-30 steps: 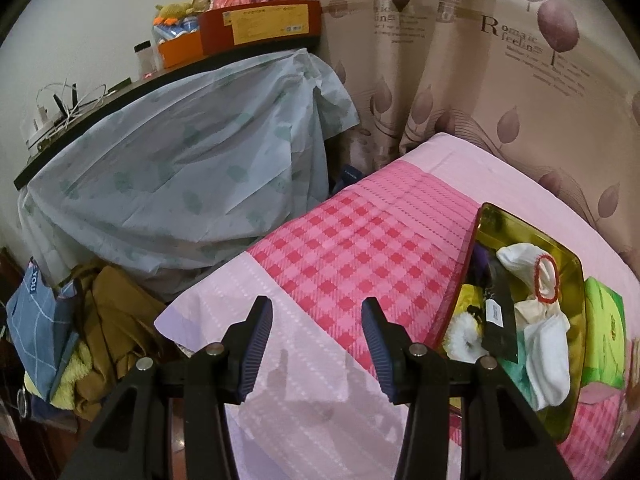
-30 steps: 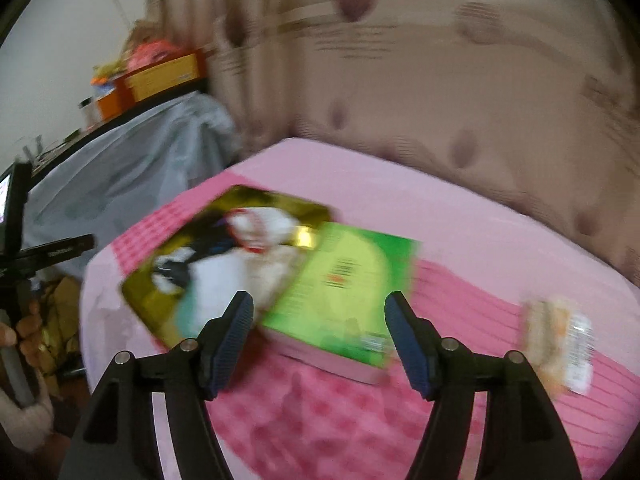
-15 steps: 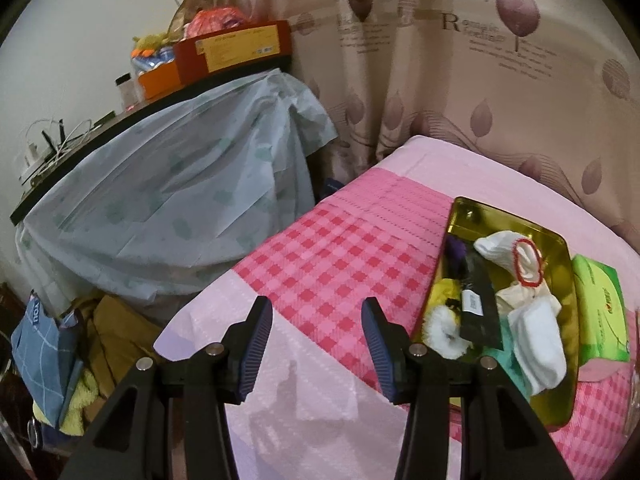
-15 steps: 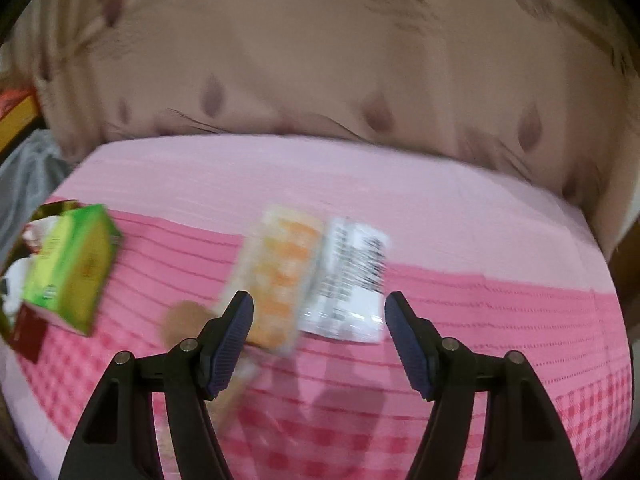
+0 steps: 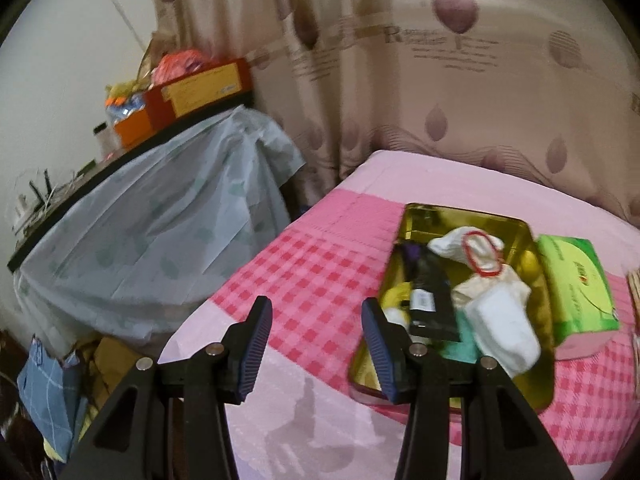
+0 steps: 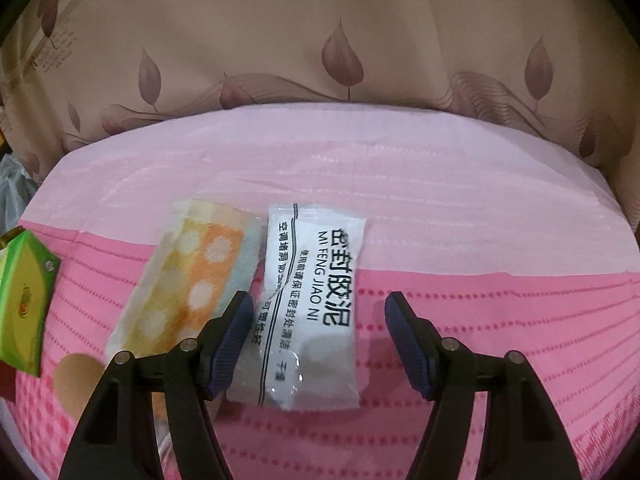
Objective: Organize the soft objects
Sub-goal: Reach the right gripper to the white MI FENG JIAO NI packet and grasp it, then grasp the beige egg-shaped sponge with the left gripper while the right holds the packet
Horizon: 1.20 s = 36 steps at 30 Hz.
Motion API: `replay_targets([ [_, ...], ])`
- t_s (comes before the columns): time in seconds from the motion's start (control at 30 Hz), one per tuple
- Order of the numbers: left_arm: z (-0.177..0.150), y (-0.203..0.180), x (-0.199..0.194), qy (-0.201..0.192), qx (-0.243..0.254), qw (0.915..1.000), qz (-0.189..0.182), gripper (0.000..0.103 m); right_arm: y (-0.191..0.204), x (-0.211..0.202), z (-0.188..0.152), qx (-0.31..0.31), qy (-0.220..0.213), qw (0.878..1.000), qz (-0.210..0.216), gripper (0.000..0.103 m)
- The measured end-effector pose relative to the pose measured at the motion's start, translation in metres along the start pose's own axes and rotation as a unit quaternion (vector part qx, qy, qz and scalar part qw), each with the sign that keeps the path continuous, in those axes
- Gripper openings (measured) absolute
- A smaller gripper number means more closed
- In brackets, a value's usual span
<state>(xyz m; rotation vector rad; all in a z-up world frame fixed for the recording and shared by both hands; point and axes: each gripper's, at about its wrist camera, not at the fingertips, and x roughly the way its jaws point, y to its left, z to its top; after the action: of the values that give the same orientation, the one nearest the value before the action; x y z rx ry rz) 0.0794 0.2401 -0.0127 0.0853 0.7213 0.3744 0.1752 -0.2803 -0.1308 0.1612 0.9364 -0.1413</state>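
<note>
- The right gripper (image 6: 319,340) is being held with its fingers apart and empty, low over the bed (image 6: 480,240); the white sealing-putty packet (image 6: 310,308) is lying between them, with its near end under the gap.
- Half a second ago this view was blurred and the two packets were being seen smaller and farther off; now the picture is being held sharp and the packet is being framed squarely, so an approach is being judged as nearly finished and a grasp as the step in hand.
- A polka-dot cloth pack (image 6: 192,276) in orange, yellow and pale blue is lying just left of the sealing-putty packet, touching or nearly touching its edge; which of the two cannot be told.
- A green tissue box (image 6: 24,304) is being seen well left of the sealing-putty packet, at the frame's edge.
- The left gripper (image 5: 316,344) is being held with its fingers apart and nothing between them, over the checked part of the bed.
- In the left view the gold tin tray (image 5: 420,216) is being seen nearer and larger than a second ago; white socks (image 5: 500,320), one with a red-trimmed cuff, and a dark tagged item (image 5: 432,300) are lying in it, with the tissue box just beyond its far side.
- The tray is being judged the likely collecting place, with both packets not yet moved there.
- A slippery film wrapper is being judged likely to slide or buckle if pinched at one edge only.
</note>
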Motion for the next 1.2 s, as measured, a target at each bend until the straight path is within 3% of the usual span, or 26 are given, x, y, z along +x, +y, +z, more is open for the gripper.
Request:
replay_targets([
  [0.13,0.0,-0.029,-0.012,-0.011,0.03,0.9992,-0.026,0.048,0.003,0.006,0.002,-0.028,-0.009,0.999,-0.015,0.064],
  [0.2,0.0,-0.044,-0.016,-0.012,0.039,0.9981,-0.045,0.048,0.001,0.004,0.001,-0.03,-0.012,0.999,-0.014,0.051],
  [0.5,-0.005,-0.129,-0.038,-0.004,0.093,0.9847,-0.147,0.049,-0.016,-0.018,-0.02,-0.023,-0.016,0.999,-0.014,0.049],
  [0.77,-0.014,-0.208,-0.066,0.01,0.15,0.9547,-0.257,0.05,-0.05,-0.056,-0.064,-0.007,-0.012,1.0,-0.027,0.049],
  [0.97,-0.024,-0.269,-0.081,0.026,0.197,0.9253,-0.323,0.06,-0.07,-0.077,-0.091,0.006,-0.017,0.999,-0.031,0.05],
  [1.07,-0.027,-0.293,-0.083,0.035,0.213,0.9122,-0.348,0.061,-0.072,-0.075,-0.091,0.009,-0.017,0.999,-0.029,0.05],
  [1.2,-0.029,-0.324,-0.081,0.045,0.235,0.901,-0.362,0.062,-0.071,-0.073,-0.093,0.007,-0.017,0.999,-0.029,0.051],
])
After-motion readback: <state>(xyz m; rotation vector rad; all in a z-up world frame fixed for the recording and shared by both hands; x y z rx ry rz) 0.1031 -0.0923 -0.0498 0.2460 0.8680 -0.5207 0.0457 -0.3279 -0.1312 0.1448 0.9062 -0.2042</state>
